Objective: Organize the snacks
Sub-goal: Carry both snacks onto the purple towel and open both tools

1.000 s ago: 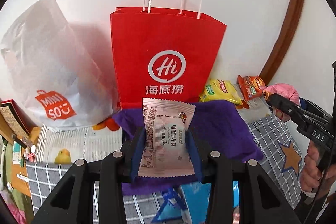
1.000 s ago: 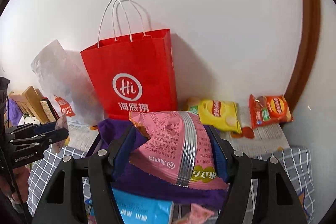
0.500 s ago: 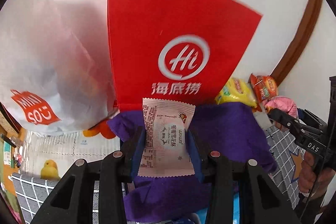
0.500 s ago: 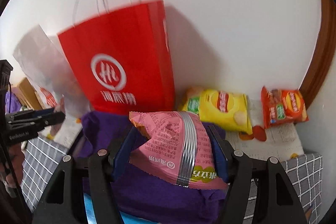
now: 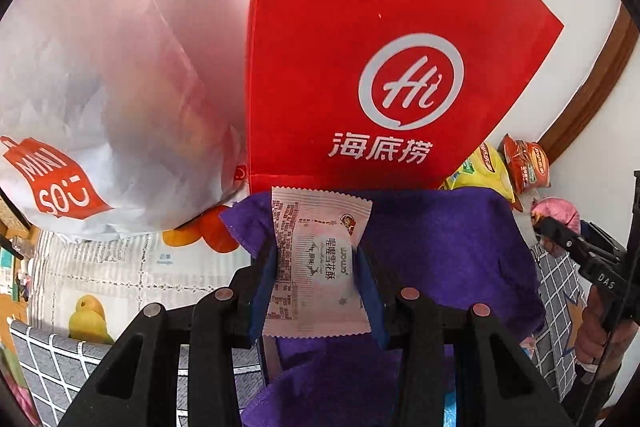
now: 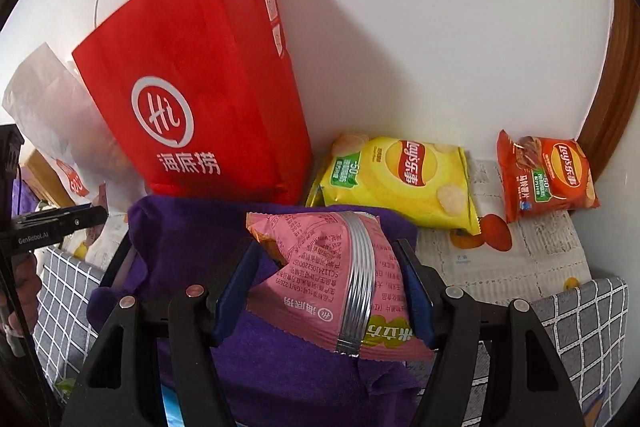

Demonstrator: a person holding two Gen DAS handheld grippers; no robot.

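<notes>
Snacks: white packet (image 5: 316, 263) pinched in left gripper (image 5: 316, 267), pink bag (image 6: 332, 279) in right gripper (image 6: 326, 287). Both prob light, crinkly, crushable; hold mid-body, gently.

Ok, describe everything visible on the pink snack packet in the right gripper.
The pink snack packet is a puffy, crinkled plastic pouch with small dark print, a ribbed silver seam down its back and a yellow-green patch at its lower end. It is held off the purple cloth, tilted, and clamped by the right gripper, whose blue pads press both sides.
</notes>
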